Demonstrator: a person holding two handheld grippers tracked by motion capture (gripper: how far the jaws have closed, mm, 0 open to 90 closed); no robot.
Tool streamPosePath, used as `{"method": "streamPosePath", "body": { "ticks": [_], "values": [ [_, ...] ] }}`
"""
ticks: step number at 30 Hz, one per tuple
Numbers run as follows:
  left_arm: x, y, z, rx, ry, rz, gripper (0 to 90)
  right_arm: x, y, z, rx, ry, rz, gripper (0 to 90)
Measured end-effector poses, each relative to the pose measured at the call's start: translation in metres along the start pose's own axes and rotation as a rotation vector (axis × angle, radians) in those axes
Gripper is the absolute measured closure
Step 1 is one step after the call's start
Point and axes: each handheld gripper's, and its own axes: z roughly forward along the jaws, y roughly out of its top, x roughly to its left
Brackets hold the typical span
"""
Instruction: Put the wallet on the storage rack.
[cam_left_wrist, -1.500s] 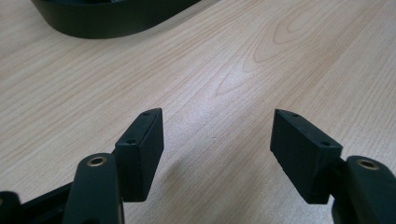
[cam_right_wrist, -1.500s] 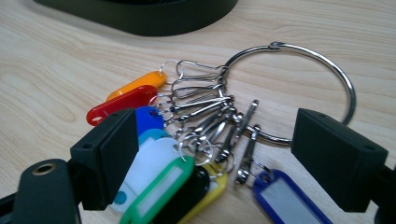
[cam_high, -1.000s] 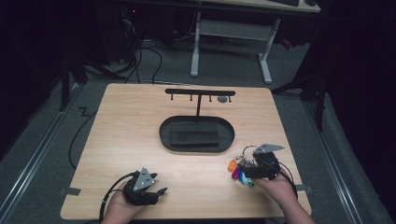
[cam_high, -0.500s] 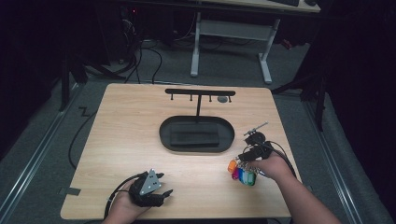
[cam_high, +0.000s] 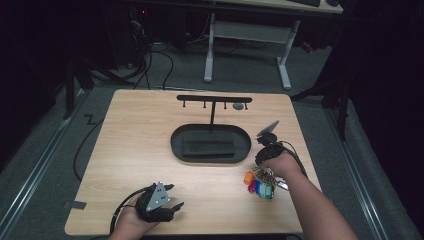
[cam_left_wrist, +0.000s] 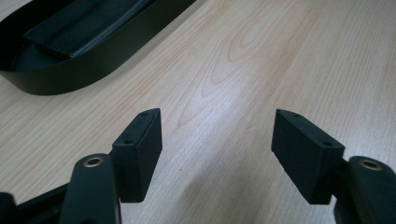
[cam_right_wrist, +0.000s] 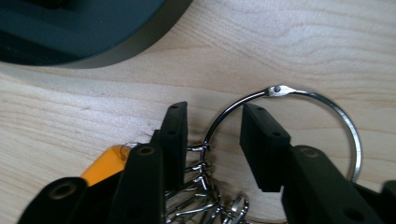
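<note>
Item: key ring (cam_right_wrist: 285, 135) with coloured tags (cam_high: 260, 187), lying flat on the table (cam_high: 140, 135) just right of the black oval tray (cam_high: 210, 145), near the front right corner.

Right gripper (cam_right_wrist: 212, 135): you hold it low over the ring, jaws parted narrowly and astride the left arc of the wire, one pad (cam_right_wrist: 175, 140) outside the loop, the other inside. Nothing is clamped yet. The smaller rings and keys bunch just below the jaws.

Left gripper (cam_left_wrist: 217, 149): jaws wide, holding nothing, resting above bare wood at the front left, with the tray's rim (cam_left_wrist: 93, 74) ahead of it.

Stand: black bar with hooks (cam_high: 214, 99) behind the tray, a likely place for the ring.

Handling advice: close on the bare wire only, well above the cluster of small rings, so the tags hang free when you lift. Keep the pads square to the wire; thin round steel will likely roll out of a slanted grip. Lift slowly and let the bunch settle before you travel.

Change since half a second ago: your right hand (cam_high: 277, 162) has moved forward a little, toward the tray, and the tags now show clear of it on the near side. Your left hand (cam_high: 145, 215) has barely shifted.
</note>
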Motion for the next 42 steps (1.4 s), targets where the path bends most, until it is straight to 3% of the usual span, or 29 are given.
{"method": "streamPosePath", "body": {
  "ticks": [5,11,15,21,24,31,35,42],
  "values": [
    [-0.001,-0.001,0.0,0.014,0.003,0.012,34.2,-0.006,0.003,0.004,0.035,0.022,0.054,66.4],
    [-0.003,0.0,0.001,0.02,0.009,0.031,34.3,-0.007,0.003,0.004,0.037,0.007,0.052,77.7],
    [-0.003,0.0,0.001,0.023,0.009,0.031,34.4,-0.006,-0.001,0.004,0.038,-0.014,0.015,85.9],
    [-0.003,0.0,0.003,0.029,0.006,0.037,34.5,-0.001,-0.009,0.002,0.071,-0.037,-0.075,85.9],
    [-0.004,0.0,0.003,0.028,0.006,0.039,34.6,0.0,-0.007,0.003,0.094,-0.046,-0.097,85.3],
    [-0.005,0.0,0.004,0.031,-0.004,0.047,34.8,-0.002,0.003,0.005,0.166,-0.015,-0.101,80.6],
    [-0.006,0.0,0.003,0.028,-0.005,0.052,34.8,0.003,0.01,0.006,0.215,-0.043,-0.114,81.5],
    [-0.006,0.0,0.002,0.023,-0.007,0.058,34.9,0.006,0.008,0.006,0.2,-0.083,-0.156,86.7]
  ]
}}
